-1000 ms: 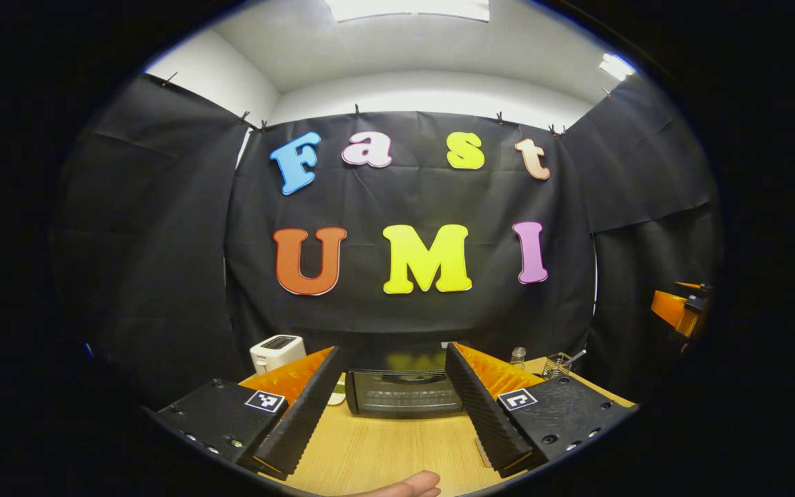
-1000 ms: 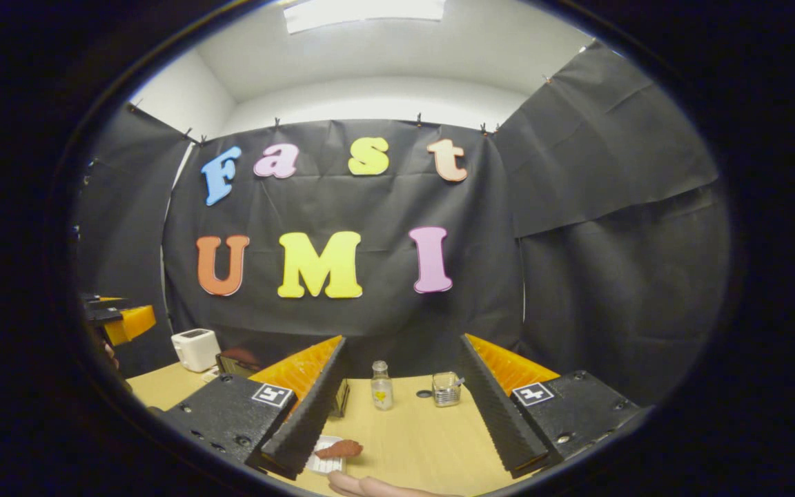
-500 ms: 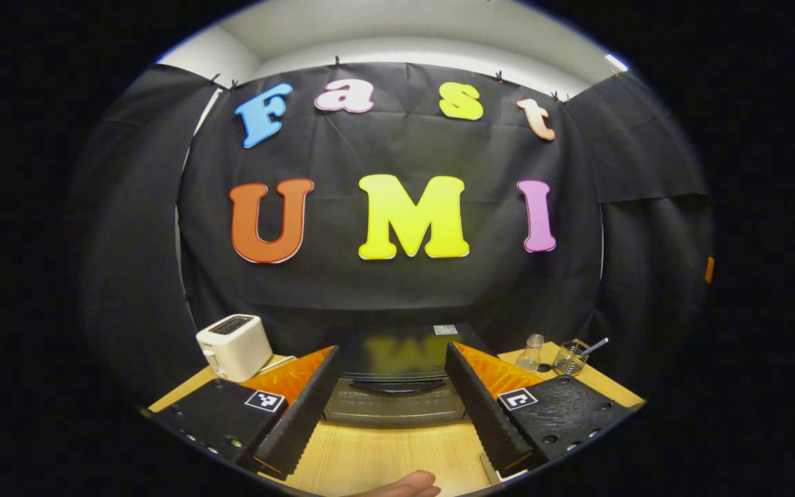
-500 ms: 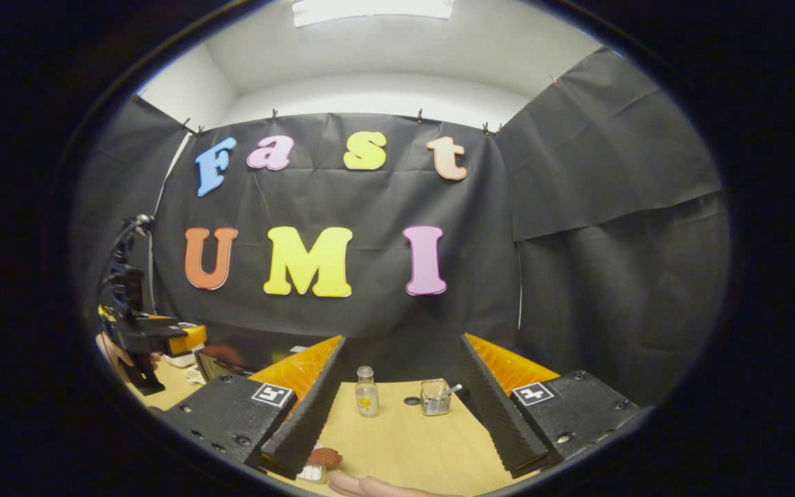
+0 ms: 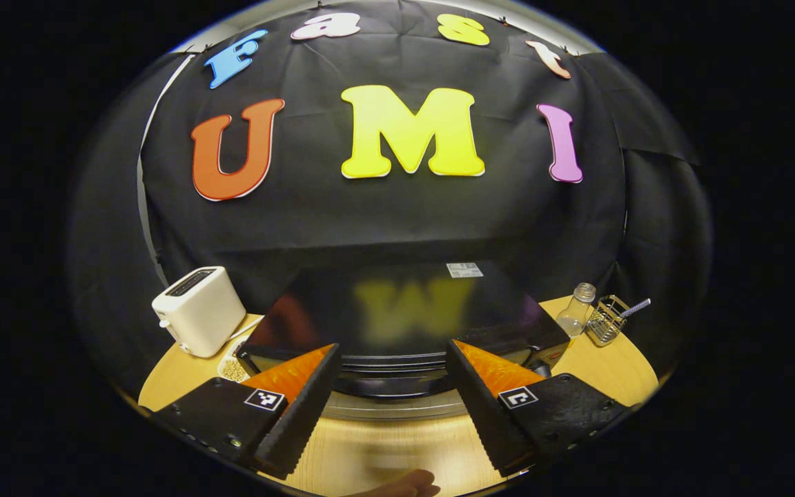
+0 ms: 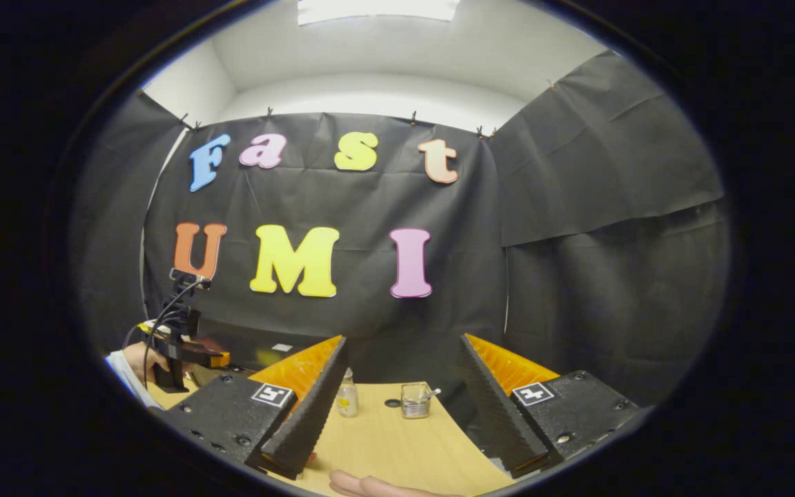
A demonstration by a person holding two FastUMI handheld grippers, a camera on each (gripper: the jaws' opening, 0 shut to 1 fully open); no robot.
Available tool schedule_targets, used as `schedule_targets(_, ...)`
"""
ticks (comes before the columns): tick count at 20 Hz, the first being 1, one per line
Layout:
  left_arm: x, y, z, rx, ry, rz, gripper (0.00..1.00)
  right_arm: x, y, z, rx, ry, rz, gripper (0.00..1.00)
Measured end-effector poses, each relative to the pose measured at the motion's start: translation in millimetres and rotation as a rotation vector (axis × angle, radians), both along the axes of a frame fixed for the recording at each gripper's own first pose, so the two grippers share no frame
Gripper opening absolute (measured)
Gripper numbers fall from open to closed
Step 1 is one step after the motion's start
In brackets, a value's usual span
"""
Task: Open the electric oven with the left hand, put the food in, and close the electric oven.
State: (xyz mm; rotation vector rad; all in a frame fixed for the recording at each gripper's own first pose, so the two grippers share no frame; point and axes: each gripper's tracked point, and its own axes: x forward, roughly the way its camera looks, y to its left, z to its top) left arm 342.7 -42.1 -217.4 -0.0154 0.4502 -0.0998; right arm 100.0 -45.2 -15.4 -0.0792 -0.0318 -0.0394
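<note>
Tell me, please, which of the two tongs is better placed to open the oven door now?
The left tongs: they are open and point straight at the oven, its door handle lying between their fingers. The right tongs, also open, face the small bottle and wire holder off to the oven's side.

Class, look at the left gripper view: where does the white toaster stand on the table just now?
The white toaster stands at the table's back left corner, left of the black electric oven and close against the booth's black cloth wall.
</note>
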Motion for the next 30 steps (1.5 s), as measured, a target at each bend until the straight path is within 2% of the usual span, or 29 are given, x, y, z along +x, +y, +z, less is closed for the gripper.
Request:
schedule_targets(5,1.9,-2.5,-7.1,-0.008,0.043,0.000,0.97,-1.1,-9.6,-4.8,-0.007,0.011,-0.009,1.00)
schedule_targets(6,-0.9,-4.1,-8.7,-0.027,0.062,0.000,0.97,-1.3,-9.5,-5.7,-0.003,0.018,-0.005,0.96)
schedule_targets(8,-3.9,-3.7,-9.2,-0.039,0.065,-0.009,0.97,-3.8,-8.0,-6.4,0.005,0.026,0.002,0.96)
schedule_targets(9,-6.1,-3.8,-8.2,-0.036,0.060,-0.013,0.98,-5.1,-8.4,-6.3,0.006,0.025,0.002,1.00)
schedule_targets(10,-12.9,-3.9,-11.3,-0.016,0.071,-0.025,0.98,-5.8,-9.2,-5.2,0.005,0.022,0.001,1.00)
schedule_targets(11,-18.6,-2.3,-9.3,-0.006,0.055,-0.026,0.97,-7.6,-9.6,-4.9,0.004,0.020,0.000,0.96)
schedule_targets(12,-26.0,-3.0,-12.4,-0.008,0.065,-0.023,0.97,-9.1,-8.7,-5.2,0.006,0.021,0.002,1.00)
schedule_targets(14,-40.9,-1.8,-16.2,-0.014,0.061,-0.025,0.98,-11.4,-4.6,-6.3,0.010,0.030,0.009,0.96)
schedule_targets(18,-74.3,-0.7,-25.5,-0.012,0.044,-0.032,0.97,-13.3,2.4,-7.8,0.007,0.045,0.020,1.00)
schedule_targets(19,-83.3,0.0,-28.7,-0.016,0.037,-0.029,0.97,-14.0,4.9,-8.6,0.007,0.047,0.024,0.96)
schedule_targets(20,-91.8,0.2,-33.8,-0.013,0.029,-0.030,0.97,-14.9,6.7,-8.2,0.007,0.047,0.027,1.00)
schedule_targets(27,-141.0,1.1,-74.5,-0.009,-0.024,-0.028,0.97,-20.3,17.8,-17.9,-0.006,0.057,0.040,1.00)
schedule_targets(30,-153.6,1.9,-90.8,-0.008,-0.048,-0.025,0.96,-22.3,32.0,-25.1,-0.002,0.075,0.086,1.00)
